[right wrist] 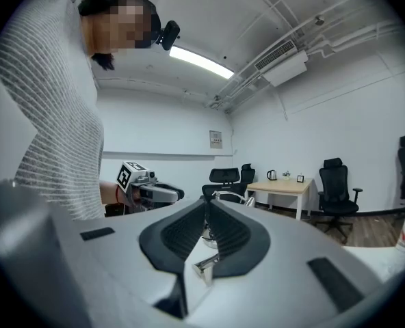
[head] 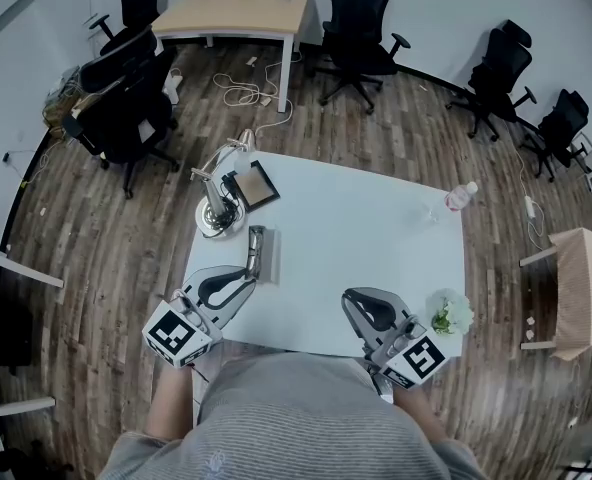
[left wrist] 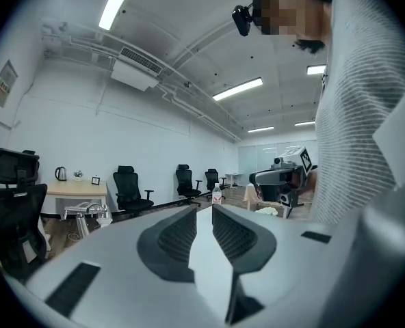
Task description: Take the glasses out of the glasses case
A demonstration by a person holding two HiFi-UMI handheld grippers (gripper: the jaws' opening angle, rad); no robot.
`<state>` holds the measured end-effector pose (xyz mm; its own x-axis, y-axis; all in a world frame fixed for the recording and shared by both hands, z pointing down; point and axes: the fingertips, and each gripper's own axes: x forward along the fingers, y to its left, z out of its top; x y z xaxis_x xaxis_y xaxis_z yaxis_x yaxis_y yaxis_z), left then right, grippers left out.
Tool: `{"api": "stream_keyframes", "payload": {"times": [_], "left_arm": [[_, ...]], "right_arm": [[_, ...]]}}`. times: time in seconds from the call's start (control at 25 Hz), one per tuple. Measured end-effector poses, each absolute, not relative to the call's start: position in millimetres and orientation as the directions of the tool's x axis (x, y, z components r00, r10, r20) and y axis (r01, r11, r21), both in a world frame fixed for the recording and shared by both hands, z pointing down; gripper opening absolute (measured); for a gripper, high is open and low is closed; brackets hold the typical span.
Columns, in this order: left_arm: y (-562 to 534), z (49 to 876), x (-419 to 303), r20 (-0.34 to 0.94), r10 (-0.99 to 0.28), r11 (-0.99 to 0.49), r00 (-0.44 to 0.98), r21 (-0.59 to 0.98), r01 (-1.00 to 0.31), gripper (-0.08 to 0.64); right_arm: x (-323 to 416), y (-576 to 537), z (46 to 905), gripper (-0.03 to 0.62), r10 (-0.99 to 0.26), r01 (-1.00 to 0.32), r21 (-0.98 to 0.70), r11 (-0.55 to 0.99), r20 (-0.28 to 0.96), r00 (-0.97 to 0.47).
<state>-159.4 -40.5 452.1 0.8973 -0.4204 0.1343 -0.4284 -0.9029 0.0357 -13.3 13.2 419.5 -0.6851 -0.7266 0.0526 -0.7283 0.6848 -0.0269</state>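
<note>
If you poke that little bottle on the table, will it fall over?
Probably, yes. The bottle stands upright, tall and narrow, so a push near its cap would likely tip it. It looks like clear plastic, so it is likely light, and once down its round body may roll.

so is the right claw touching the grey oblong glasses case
Apart. The head view shows a stretch of bare white table between the right claw and the grey oblong glasses case.

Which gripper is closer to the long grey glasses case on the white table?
Left. The left gripper is right beside the long grey glasses case, at its near end. The right gripper is farther off, toward the table's right side.
</note>
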Motion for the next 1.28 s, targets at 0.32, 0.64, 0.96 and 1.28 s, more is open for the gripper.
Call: {"api": "stream_keyframes", "payload": {"times": [0.32,0.64,0.96,1.28], "left_arm": [[-57,463,-155,0.197,-0.412,-0.902,0.889,0.049,-0.429,0.078],[-69,466,-138,0.248,-0.416,-0.896,0.875,0.049,-0.440,0.078],[-65,450,-108,0.267,-0.480,-0.865,0.836,0.017,-0.501,0.078],[-59,429,-91,0.261,-0.546,-0.826,0.796,-0.014,-0.563,0.081]], "right_arm": [[-10,18,419,0.017,-0.739,-0.741,-0.012,0.671,0.063,-0.671],[13,32,403,0.017,-0.753,-0.753,-0.055,0.656,0.023,-0.658],[60,39,387,0.017,-0.732,-0.731,-0.062,0.679,0.016,-0.681],[74,41,385,0.017,-0.662,-0.661,-0.084,0.746,0.021,-0.749]]}}
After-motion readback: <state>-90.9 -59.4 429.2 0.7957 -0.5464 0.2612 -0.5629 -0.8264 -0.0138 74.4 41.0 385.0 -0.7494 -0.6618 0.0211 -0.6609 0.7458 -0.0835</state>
